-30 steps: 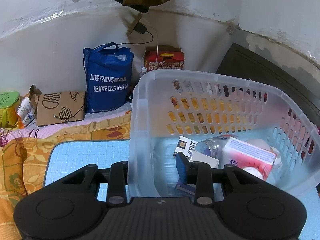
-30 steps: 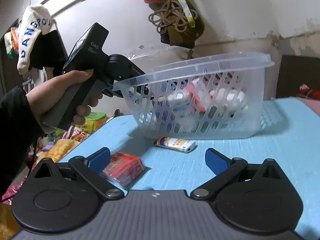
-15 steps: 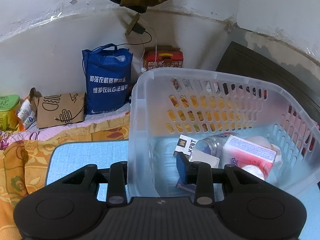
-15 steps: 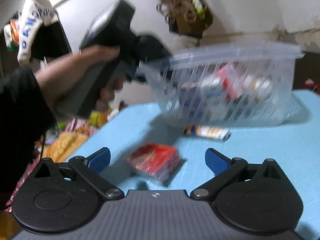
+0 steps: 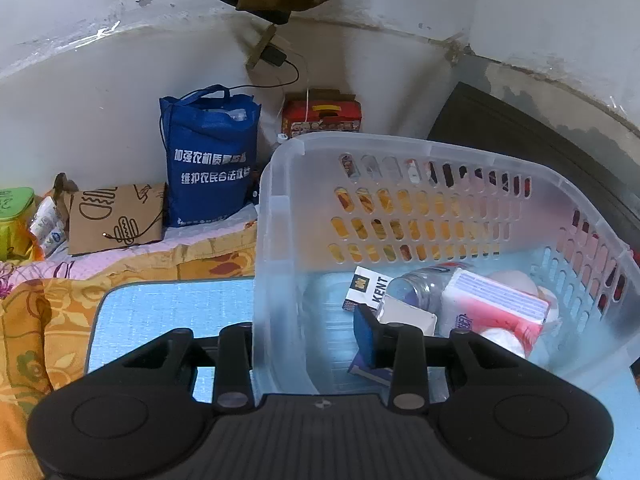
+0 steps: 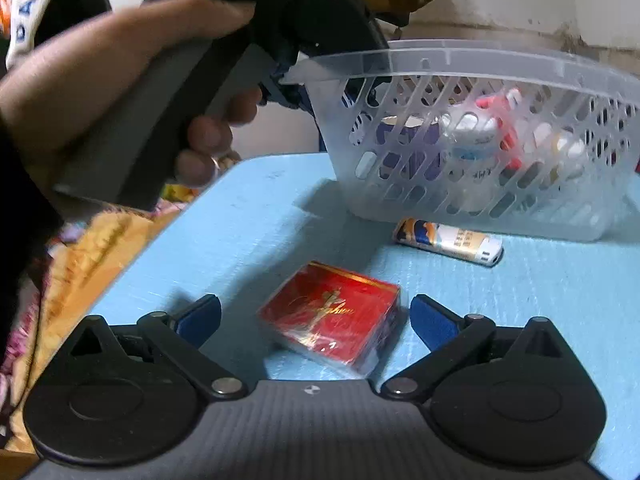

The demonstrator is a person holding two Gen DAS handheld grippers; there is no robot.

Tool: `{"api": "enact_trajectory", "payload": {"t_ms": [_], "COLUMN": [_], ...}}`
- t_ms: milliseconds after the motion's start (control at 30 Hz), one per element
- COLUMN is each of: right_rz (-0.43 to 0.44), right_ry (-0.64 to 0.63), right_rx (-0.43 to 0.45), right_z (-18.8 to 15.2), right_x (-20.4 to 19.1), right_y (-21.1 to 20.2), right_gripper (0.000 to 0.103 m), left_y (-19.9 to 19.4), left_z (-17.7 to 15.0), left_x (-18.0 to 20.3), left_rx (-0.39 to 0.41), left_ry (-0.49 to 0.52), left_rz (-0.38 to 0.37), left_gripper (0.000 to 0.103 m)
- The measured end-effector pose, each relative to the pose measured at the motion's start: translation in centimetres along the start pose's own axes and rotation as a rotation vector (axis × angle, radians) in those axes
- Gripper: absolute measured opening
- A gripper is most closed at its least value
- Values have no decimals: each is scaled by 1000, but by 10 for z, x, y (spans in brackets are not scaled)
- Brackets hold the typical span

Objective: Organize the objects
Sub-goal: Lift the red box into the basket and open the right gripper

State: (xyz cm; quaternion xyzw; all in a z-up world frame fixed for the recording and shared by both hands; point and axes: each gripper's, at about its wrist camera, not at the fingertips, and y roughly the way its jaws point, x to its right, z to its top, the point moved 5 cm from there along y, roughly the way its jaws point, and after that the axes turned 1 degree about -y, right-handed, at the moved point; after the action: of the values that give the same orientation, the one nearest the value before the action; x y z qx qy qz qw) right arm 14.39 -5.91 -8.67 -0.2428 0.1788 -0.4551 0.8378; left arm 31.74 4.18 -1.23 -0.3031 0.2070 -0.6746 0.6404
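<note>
A clear plastic basket stands on the blue mat, seemingly tipped up at its near corner. My left gripper is shut on its near wall, one finger outside and one inside. In the basket lie a KENT pack, a small bottle and a pink-and-white tissue pack. In the right wrist view a hand holds that gripper at the basket's rim. My right gripper is open, and a red wrapped box lies on the mat between its fingers, untouched. A blue-and-white lighter lies beside the basket.
Past the mat's far edge is an orange blanket. Against the wall stand a blue bag, a brown cardboard piece and a red box. A dark panel leans at the right.
My right gripper has moved forward and lower, so the red box now lies between its open fingers. The left gripper and the basket have stayed put.
</note>
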Motion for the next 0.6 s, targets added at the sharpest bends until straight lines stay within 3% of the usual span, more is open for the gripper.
{"api": "enact_trajectory", "payload": {"t_ms": [200,267,400,600], "right_rz": [-53,-68,-69,-39], "right_ry": [-84,-97,-111,-63], "right_rx": [-13,-9,-2,82], "right_z": [-4,-4,-6,9], "right_x": [-5,-6,-4,24], "right_y": [-1,-3,-8,-38], "right_gripper": [91,77,77,77], "left_y": [0,0,0,1], "left_z": [2,2,2,0], "left_x": [1,0,-1,-2], "left_rx": [8,4,0,-2], "left_ry": [-4,-8,-12,-14], "left_rz": [13,8,-24,-37], "left_gripper": [42,42,42,42]}}
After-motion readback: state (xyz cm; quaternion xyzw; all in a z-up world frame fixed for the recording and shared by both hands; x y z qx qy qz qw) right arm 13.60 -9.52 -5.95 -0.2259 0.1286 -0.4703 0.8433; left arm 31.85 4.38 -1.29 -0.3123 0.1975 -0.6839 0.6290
